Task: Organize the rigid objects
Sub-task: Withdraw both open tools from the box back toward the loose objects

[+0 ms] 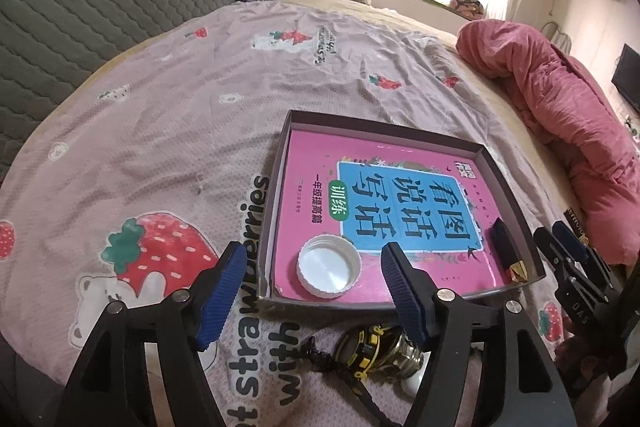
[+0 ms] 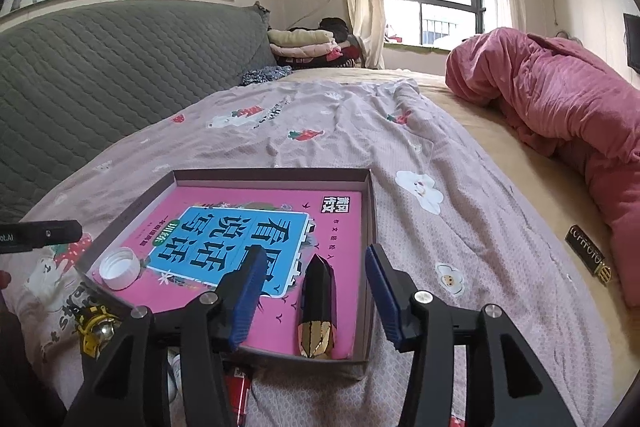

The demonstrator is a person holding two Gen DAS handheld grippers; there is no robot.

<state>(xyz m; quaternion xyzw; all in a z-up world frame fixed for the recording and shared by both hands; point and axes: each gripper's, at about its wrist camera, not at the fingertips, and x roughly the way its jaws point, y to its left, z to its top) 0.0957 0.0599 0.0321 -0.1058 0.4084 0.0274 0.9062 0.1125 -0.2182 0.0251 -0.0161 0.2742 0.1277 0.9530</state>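
Setting: bed (image 2: 460, 115) spread with a mauve sheet (image 1: 168, 131) printed with strawberries and bears; the words "strawberries" and "with" are readable on it.
Box: one shallow grey-brown cardboard tray (image 2: 370, 227), open-topped, resting on the sheet.
Book: one pink softcover (image 2: 224, 291) lying flat inside the tray, its blue panel carrying large Chinese characters and a green label.
Cap: one white ribbed plastic bottle cap (image 1: 329, 265), open side up, on the book at the tray's near left corner.
Lipstick: one black faceted tube with a gold base (image 2: 316, 311), lying on the book along the tray's right wall.
Outside the tray: one yellow-and-black object (image 1: 362, 349) and one red lighter (image 2: 239, 387), both near the front edge.
Left tongs (image 1: 316, 293): blue pads spread wide, empty, above the cap.
Right tongs (image 2: 316, 303): pads apart, either side of the lipstick without touching.
Label: one black-and-gold tag (image 2: 588, 259), lettering unclear.
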